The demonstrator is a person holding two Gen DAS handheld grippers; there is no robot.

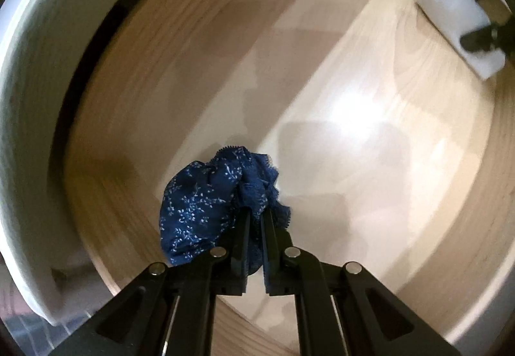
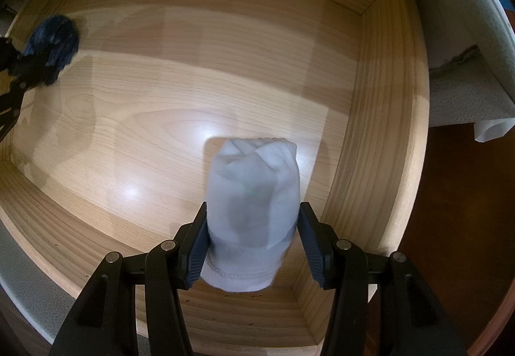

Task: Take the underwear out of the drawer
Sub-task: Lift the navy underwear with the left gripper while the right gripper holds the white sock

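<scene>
The open wooden drawer fills both views. My left gripper is shut on a bunched dark blue underwear with small white flowers and a lace edge, held just above the drawer floor near its left side. In the right wrist view the same blue bundle shows blurred at the far left. My right gripper points straight down, and its pads press both sides of a rolled white underwear near the drawer's right wall. From the left wrist view that white roll sits at the top right between black fingers.
A pale cabinet front curves along the left. A grey textured surface lies beyond the drawer's right wall, with dark wood flooring below it. The drawer's bottom between the two bundles is bare wood.
</scene>
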